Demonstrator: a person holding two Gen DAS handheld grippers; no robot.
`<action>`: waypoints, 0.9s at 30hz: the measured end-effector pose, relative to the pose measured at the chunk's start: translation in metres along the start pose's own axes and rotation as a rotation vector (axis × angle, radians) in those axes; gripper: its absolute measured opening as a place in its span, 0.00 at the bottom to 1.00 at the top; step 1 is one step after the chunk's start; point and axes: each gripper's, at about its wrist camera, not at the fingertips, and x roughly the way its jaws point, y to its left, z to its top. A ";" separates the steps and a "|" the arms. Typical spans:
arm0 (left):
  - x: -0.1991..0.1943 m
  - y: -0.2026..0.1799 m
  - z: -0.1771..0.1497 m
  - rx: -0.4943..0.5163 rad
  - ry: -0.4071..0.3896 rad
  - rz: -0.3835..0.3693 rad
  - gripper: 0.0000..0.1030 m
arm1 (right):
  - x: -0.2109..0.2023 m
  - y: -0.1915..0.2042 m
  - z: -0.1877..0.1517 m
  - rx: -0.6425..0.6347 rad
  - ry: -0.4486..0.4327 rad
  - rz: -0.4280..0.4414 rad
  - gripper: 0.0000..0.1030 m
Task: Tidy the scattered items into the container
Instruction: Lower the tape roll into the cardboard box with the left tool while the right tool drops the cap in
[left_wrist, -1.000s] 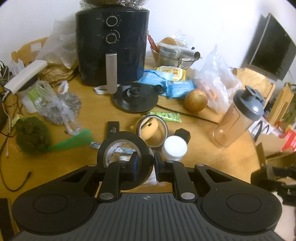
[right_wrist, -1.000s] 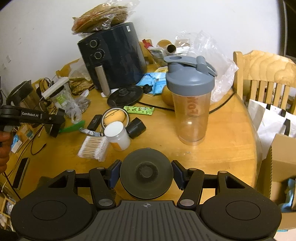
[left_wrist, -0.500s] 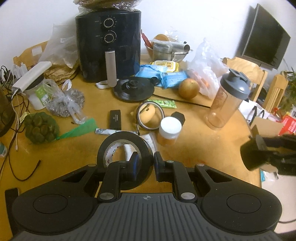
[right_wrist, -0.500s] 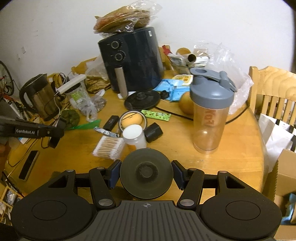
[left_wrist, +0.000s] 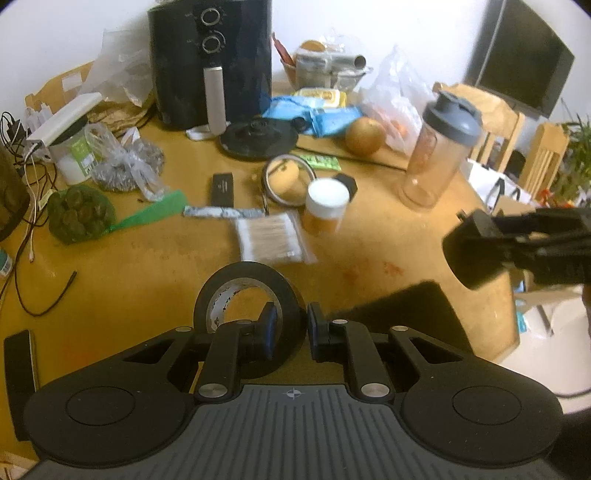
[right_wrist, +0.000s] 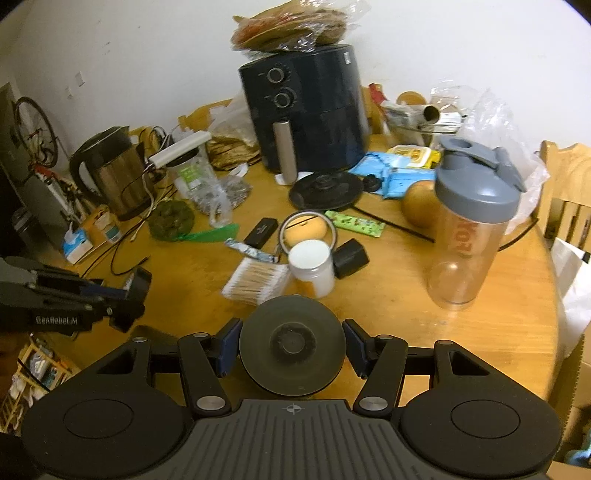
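While clamped upright, tape roll (left_wrist: 248, 295) fills left gripper (left_wrist: 289, 328) — above table (left_wrist: 147, 266).

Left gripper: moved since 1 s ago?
Yes. The left gripper, shut on the tape roll, has pulled back from the air fryer; the cotton swab pack now shows ahead of the roll.

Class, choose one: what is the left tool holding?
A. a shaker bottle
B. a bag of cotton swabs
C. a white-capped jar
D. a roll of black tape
D: the left tool is shut on the tape roll, one finger inside its ring.
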 end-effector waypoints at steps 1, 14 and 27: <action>0.001 -0.002 -0.003 0.006 0.007 0.000 0.17 | 0.002 0.001 -0.001 -0.002 0.006 0.007 0.60; 0.020 -0.012 -0.029 0.057 0.110 -0.007 0.17 | 0.021 0.024 -0.013 -0.052 0.091 0.101 0.60; 0.050 -0.021 -0.040 0.186 0.226 0.018 0.17 | 0.053 0.043 -0.028 -0.147 0.195 0.114 0.60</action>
